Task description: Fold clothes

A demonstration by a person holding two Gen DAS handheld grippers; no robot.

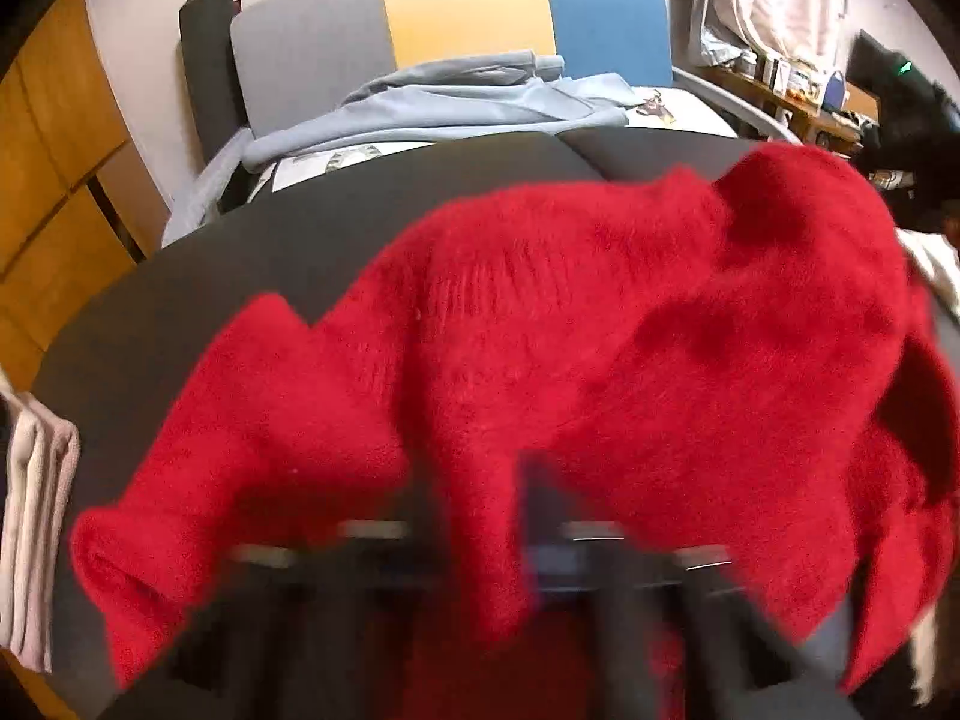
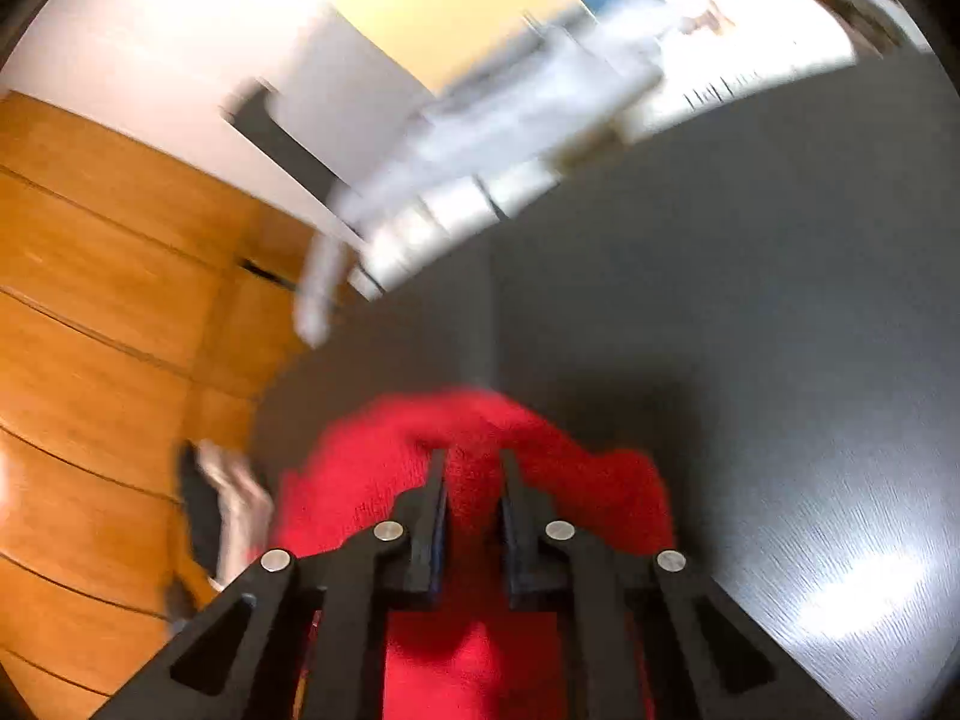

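The fuzzy red knit sweater (image 1: 600, 324) was bunched over the dark, smooth worktop (image 1: 240, 276), ribbing showing across its middle. The left gripper (image 1: 480, 516), blurry, was pinching a fold of it, and the right gripper (image 2: 474, 480) was clamped on another red wad.

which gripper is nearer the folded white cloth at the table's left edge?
Probably right, though neither view shows both grippers. The right gripper, clamped on the red sweater, has the white cloth just to its left. From the left gripper, blurred, the cloth sits farther left.
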